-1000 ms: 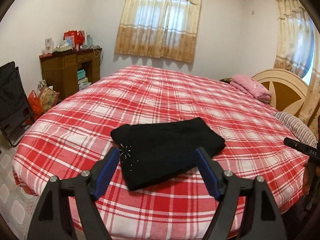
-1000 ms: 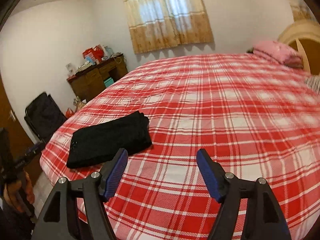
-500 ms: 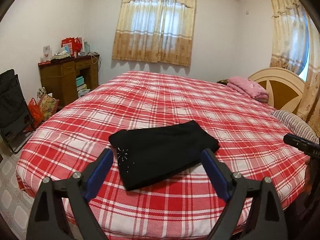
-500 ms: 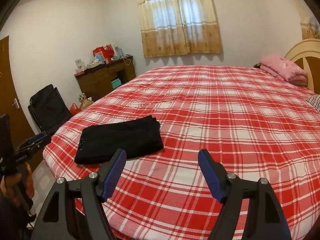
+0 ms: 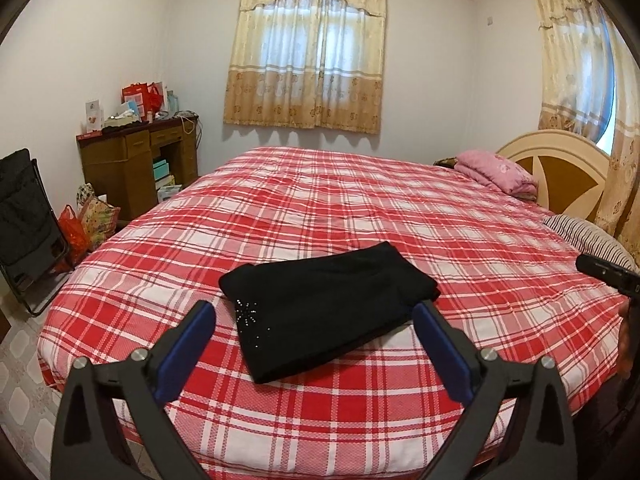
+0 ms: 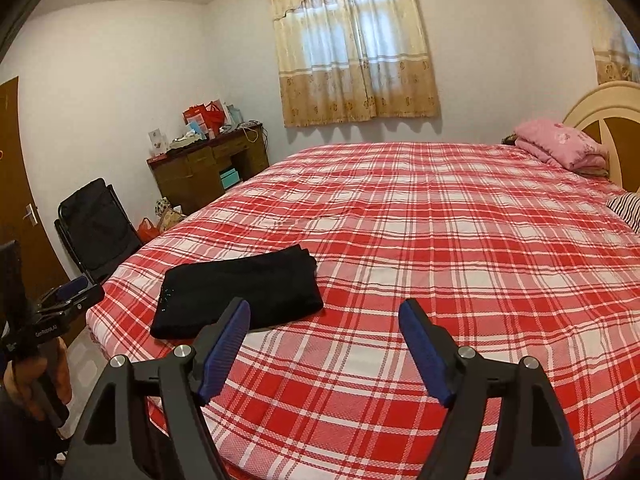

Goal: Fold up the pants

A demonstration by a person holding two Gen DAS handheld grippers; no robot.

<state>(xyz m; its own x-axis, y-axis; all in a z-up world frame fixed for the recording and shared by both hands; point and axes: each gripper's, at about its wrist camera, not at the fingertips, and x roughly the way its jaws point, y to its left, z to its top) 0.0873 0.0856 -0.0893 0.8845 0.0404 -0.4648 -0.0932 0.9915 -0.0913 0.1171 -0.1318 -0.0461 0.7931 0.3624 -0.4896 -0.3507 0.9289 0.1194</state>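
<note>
The black pants (image 5: 328, 304) lie folded into a compact rectangle on the red plaid bed (image 5: 360, 200), near its front edge, with a small sparkly motif on the left part. My left gripper (image 5: 314, 312) hovers just short of them, apart from the cloth. Its jaws are opening and hold nothing. In the right wrist view the pants (image 6: 240, 292) sit to the front left. My right gripper (image 6: 324, 309) stands open over bare bedspread (image 6: 440, 240) to their right, with nothing between its fingers.
A wooden desk (image 5: 136, 160) with clutter stands against the left wall, with a black folding chair (image 5: 24, 216) and bags (image 5: 88, 220) on the floor beside it. A pink folded blanket (image 5: 496, 172), a striped pillow (image 5: 588, 236) and the headboard (image 5: 560, 164) are at the far right.
Both grippers have drawn back and up from the bed, so the pants look smaller and farther. The left jaws have spread wider. The pants have not moved.
</note>
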